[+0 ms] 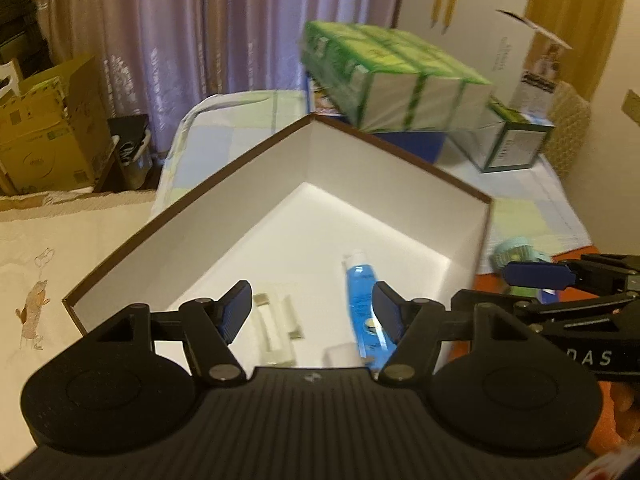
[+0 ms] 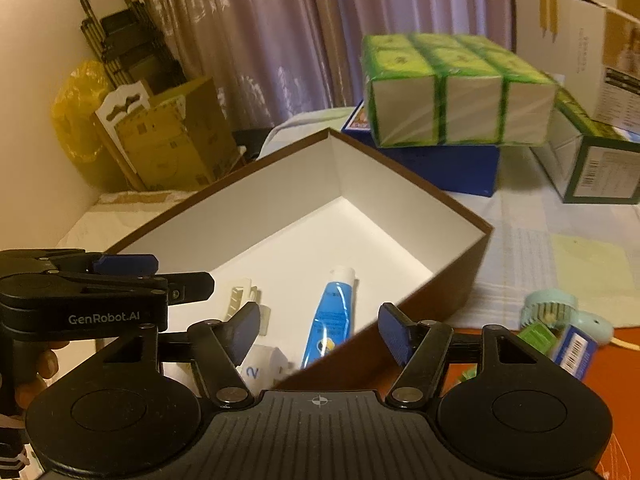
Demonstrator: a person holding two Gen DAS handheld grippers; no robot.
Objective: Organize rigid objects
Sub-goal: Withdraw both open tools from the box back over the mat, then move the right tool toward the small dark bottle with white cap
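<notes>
Both the left gripper [image 1: 311,316] and right gripper [image 2: 319,334] are hanging wide and empty over the brown box [image 2: 460,280], where the blue tube [image 2: 332,312] is lying, so next probably comes reaching for the mint fan [image 2: 560,312] on the bench [image 2: 540,240].

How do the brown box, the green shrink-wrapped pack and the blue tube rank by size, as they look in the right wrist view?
Largest to smallest, as they look:
1. brown box, clearly the largest
2. green shrink-wrapped pack, which stands farther back, so it may be larger than it looks
3. blue tube, the smallest, lying inside the box
</notes>
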